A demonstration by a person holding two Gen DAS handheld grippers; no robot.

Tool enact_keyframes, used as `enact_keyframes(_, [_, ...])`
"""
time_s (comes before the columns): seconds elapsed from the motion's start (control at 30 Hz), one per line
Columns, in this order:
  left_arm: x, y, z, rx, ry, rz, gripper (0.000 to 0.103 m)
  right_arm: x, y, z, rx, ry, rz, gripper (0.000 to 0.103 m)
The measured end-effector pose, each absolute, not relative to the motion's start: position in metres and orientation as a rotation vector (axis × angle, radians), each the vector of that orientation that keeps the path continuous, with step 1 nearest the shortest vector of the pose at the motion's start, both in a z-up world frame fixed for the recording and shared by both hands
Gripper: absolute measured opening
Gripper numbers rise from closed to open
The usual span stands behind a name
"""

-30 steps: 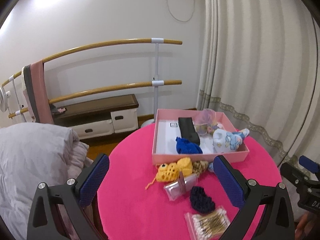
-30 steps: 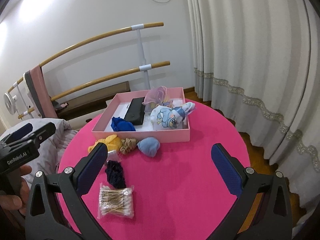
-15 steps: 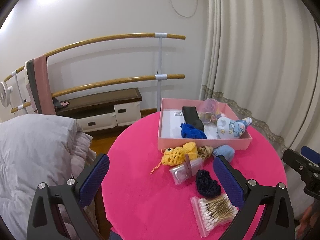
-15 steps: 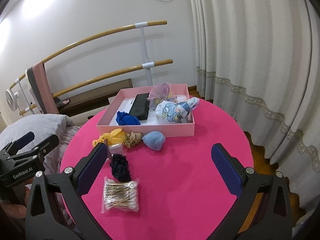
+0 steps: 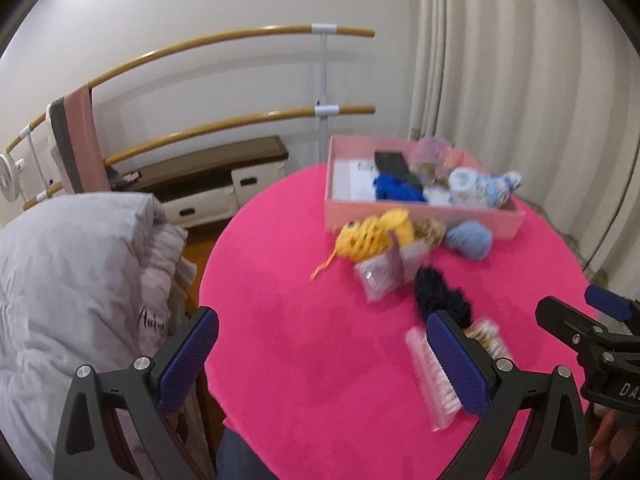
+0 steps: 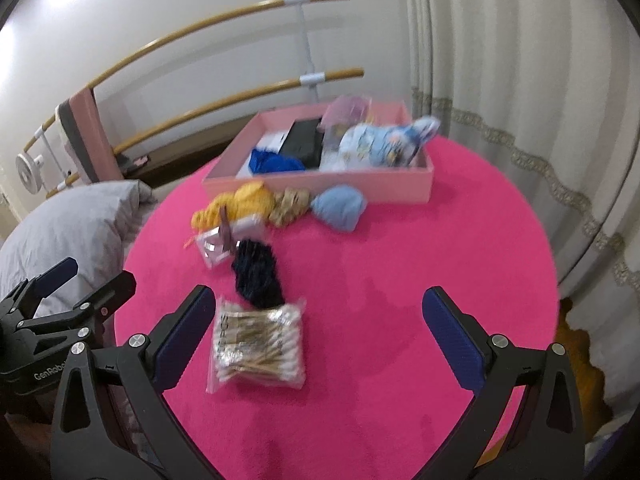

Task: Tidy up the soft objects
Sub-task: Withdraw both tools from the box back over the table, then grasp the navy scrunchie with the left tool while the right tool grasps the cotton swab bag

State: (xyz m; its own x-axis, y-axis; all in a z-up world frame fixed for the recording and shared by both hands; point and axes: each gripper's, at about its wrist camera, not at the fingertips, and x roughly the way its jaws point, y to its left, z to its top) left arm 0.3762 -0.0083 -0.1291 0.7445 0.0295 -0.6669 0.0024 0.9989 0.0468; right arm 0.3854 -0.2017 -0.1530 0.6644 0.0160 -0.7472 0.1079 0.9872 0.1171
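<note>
Both the left gripper (image 5: 322,356) and right gripper (image 6: 318,334) gape wide and empty, the navy knit piece (image 6: 258,274) lying just beyond the right gripper's left finger (image 6: 182,336).

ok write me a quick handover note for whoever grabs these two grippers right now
Left gripper: open, empty, hovering over the near side of the pink table.
Right gripper: open, empty, above the cotton swab bag.
Already in the pink box: blue knit piece, printed plush, black case.
Still loose in front of the box: yellow knit toy, tan scrunchie, light blue pouf, dark navy knit, clear packet.
Left to do: box the loose soft pieces.
</note>
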Motion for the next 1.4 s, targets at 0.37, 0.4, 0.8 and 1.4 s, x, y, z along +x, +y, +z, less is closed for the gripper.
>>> enact_keyframes(0.37, [0.395,0.007,-0.161,0.044,0.792,0.078,0.103,0.402,-0.168,-0.198,0.14,0.958,0.035,0.103])
enact_keyframes(0.4, [0.397,0.008,-0.164,0.045,0.797,0.086,0.103,0.404,-0.167,-0.203,0.142,0.971,0.042,0.102])
enact_keyframes(0.8, [0.416,0.007,-0.184,0.057,0.836,0.088,0.103,0.412,-0.163,-0.228,0.063,0.995,0.051,0.067])
enact_keyframes(1.4, [0.446,-0.054,-0.198,0.037,0.901,-0.116,0.103,0.399,-0.225,-0.22,0.094,0.973,-0.034,0.067])
